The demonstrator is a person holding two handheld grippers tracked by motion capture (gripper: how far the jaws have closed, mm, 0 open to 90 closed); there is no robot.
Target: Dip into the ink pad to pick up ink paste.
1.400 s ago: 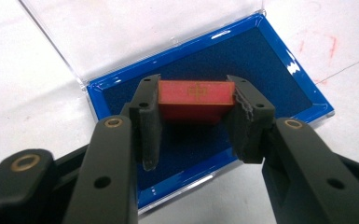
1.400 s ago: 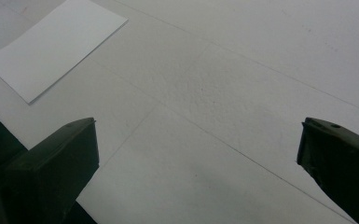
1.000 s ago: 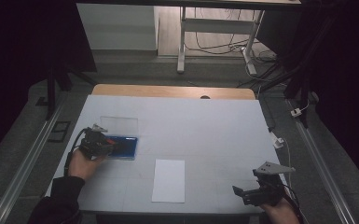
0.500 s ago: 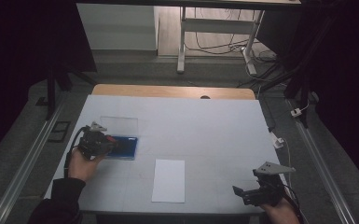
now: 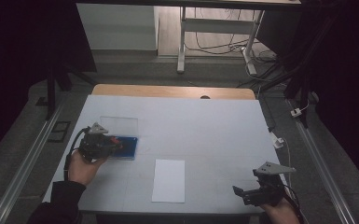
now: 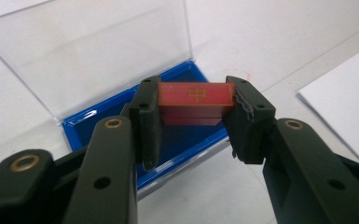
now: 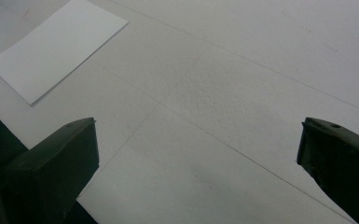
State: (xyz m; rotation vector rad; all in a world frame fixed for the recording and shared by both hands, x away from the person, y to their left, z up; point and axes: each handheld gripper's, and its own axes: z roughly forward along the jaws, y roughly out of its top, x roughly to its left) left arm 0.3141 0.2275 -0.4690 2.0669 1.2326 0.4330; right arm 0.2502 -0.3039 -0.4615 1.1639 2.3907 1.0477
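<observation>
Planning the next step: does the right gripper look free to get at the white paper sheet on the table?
Probably yes. The right gripper is open and holds nothing, and bare white table lies between it and the white paper sheet. The left gripper is busy holding a red block elsewhere.

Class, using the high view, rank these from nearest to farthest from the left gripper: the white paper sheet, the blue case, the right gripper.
1. blue case, directly beneath the left gripper
2. white paper sheet, table centre, near edge
3. right gripper, far right corner

One red block point(image 6: 196, 95), one blue case point(image 6: 177, 140) (clear lid open), one white card point(image 5: 169, 180), two tongs.
</observation>
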